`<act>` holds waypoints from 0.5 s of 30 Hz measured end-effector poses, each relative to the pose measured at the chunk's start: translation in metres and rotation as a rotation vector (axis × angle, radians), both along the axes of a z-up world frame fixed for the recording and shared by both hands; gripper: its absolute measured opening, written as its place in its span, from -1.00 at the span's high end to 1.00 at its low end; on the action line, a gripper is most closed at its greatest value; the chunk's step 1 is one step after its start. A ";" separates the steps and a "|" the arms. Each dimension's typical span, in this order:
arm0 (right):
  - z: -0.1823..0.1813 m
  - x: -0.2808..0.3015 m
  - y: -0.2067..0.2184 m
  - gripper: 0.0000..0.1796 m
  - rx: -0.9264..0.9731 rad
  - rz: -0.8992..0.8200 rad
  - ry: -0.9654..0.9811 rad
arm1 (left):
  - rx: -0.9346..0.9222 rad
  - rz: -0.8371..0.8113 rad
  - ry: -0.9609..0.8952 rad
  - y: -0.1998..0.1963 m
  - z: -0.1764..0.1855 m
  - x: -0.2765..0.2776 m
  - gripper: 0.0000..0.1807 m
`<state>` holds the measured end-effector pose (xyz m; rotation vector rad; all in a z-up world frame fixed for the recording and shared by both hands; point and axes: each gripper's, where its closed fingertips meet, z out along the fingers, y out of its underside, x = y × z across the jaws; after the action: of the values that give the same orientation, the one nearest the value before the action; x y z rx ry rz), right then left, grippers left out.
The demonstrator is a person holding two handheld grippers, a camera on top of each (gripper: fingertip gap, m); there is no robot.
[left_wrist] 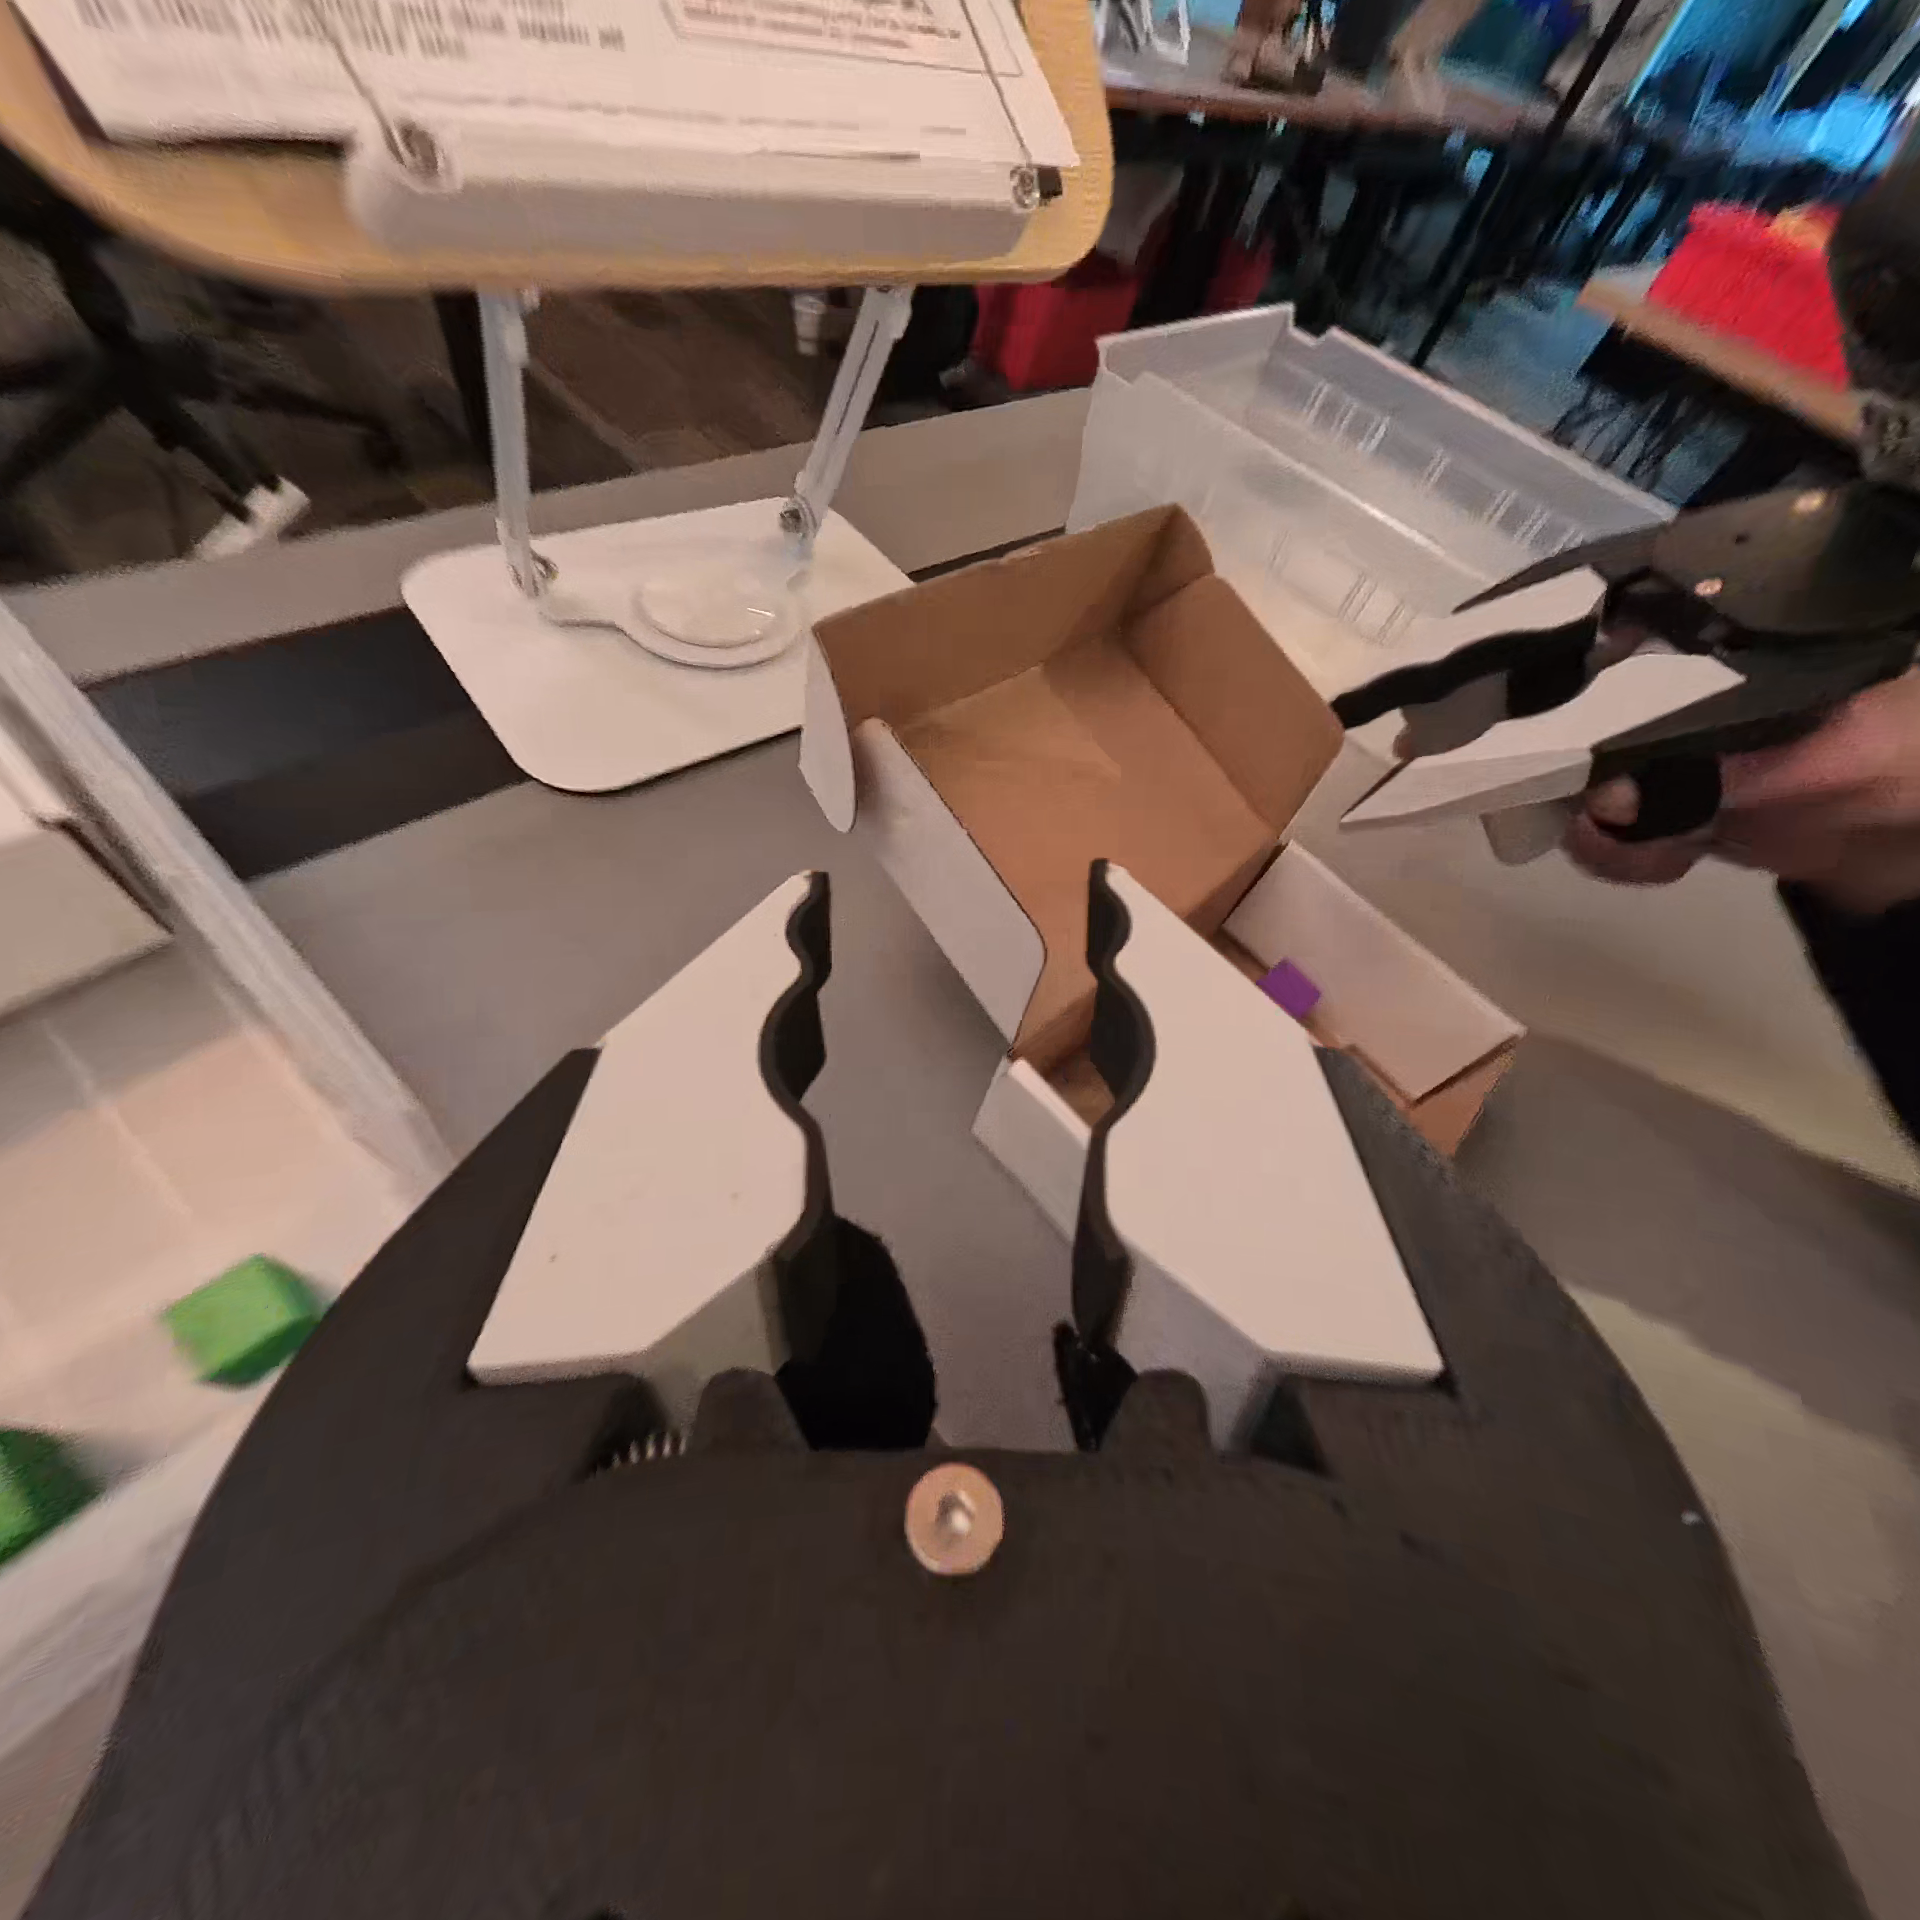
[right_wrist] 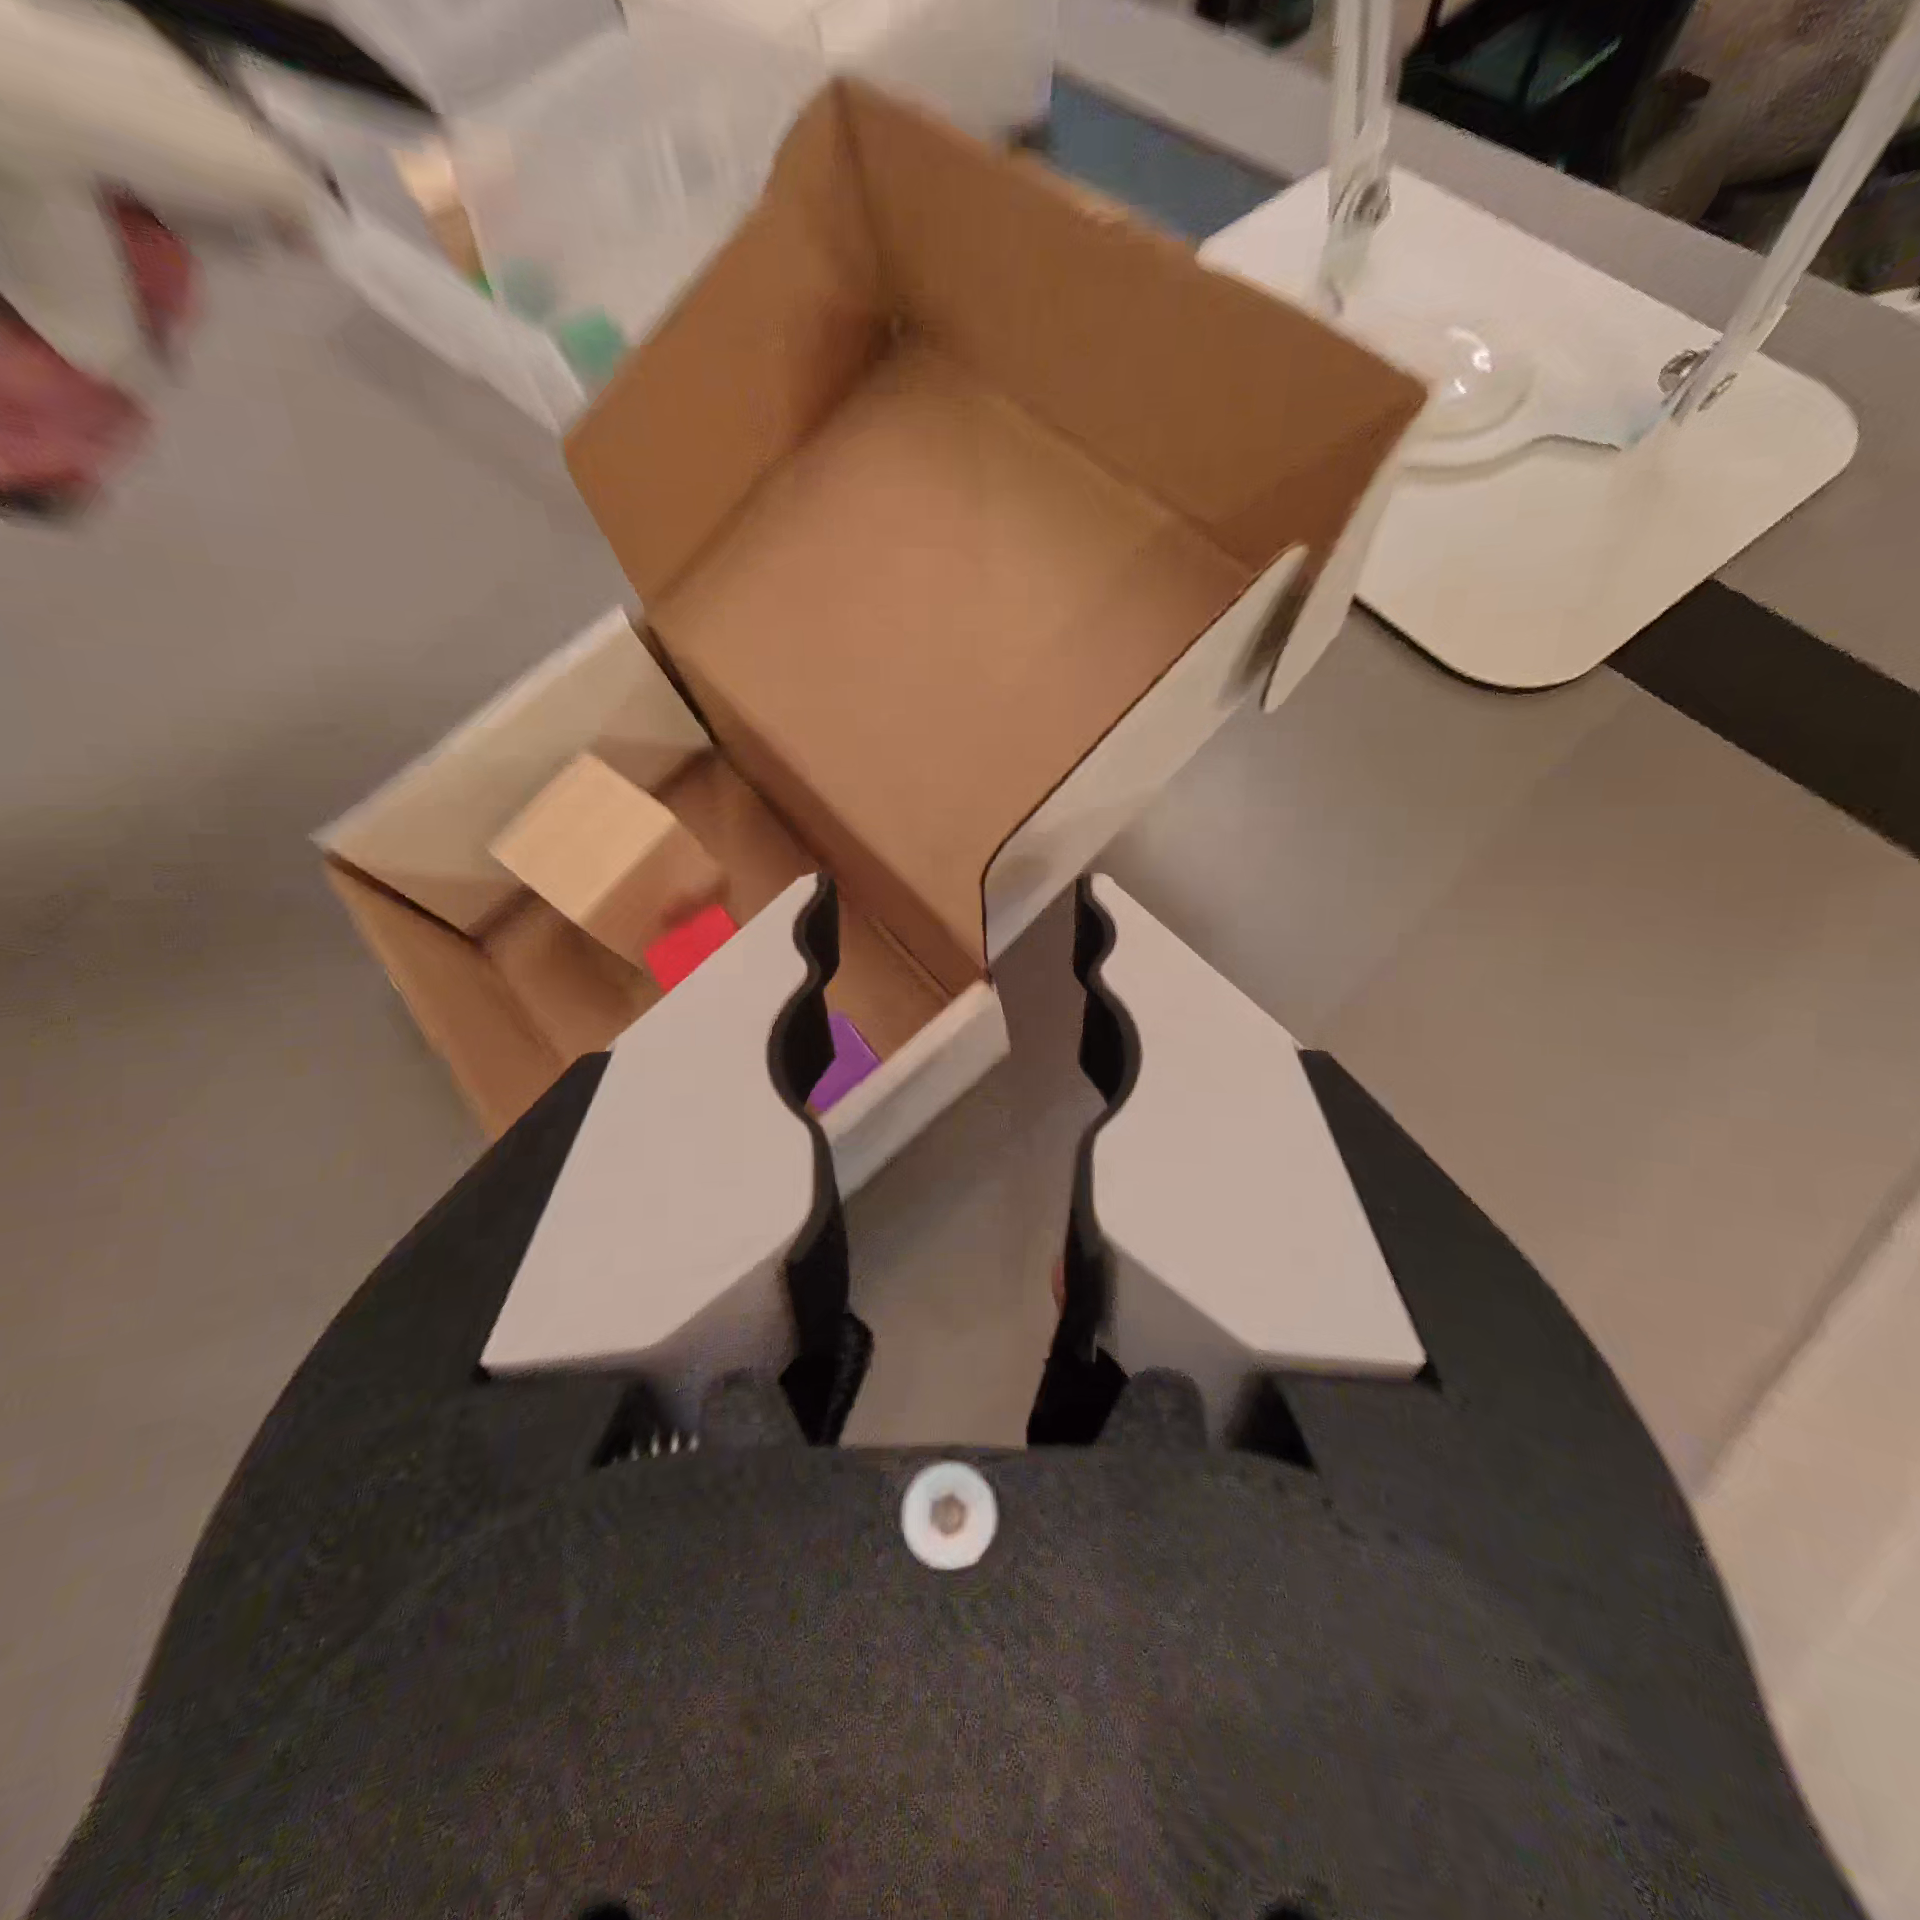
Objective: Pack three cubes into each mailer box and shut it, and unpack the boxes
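A white mailer box (right_wrist: 416,821) with a brown inside stands open on the grey table, its lid (right_wrist: 935,582) raised. Inside it lie a plain wooden cube (right_wrist: 603,842), a red cube (right_wrist: 686,945) and a purple cube (right_wrist: 842,1060). My right gripper (right_wrist: 956,894) is open and empty, and the lid's near corner sits in line with the gap between its jaws. My left gripper (left_wrist: 961,883) is open and empty at the other side of the box (left_wrist: 1371,966). There only the purple cube (left_wrist: 1288,987) shows. The right gripper (left_wrist: 1345,769) also shows there, open beside the lid (left_wrist: 1070,748).
A white stand base (left_wrist: 623,665) carries a board with papers (left_wrist: 623,156) behind the box. A clear plastic bin (left_wrist: 1351,499) is at the back right. A white tray (left_wrist: 156,1195) on the left holds green cubes (left_wrist: 239,1335). A hand (left_wrist: 1766,810) holds the right gripper.
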<state>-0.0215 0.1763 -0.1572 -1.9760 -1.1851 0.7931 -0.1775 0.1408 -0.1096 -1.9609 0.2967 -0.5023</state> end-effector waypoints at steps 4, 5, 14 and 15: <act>0.022 -0.008 0.014 0.49 -0.174 -0.109 0.316 | -0.039 0.154 -0.079 0.025 -0.028 0.000 0.49; 0.020 -0.007 0.020 0.54 -0.213 -0.153 0.371 | -0.047 0.173 -0.088 0.028 -0.034 0.001 0.55; 0.005 -0.015 0.028 0.63 -0.316 -0.198 0.493 | -0.072 0.074 -0.322 0.034 -0.045 0.021 0.86; 0.006 -0.015 0.028 0.64 -0.298 -0.188 0.484 | -0.067 0.051 -0.356 0.033 -0.043 0.023 0.91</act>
<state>-0.0361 0.2040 -0.1509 -1.9316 -0.6166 1.3135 -0.1546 0.1737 -0.1526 -1.8951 0.0041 -0.8221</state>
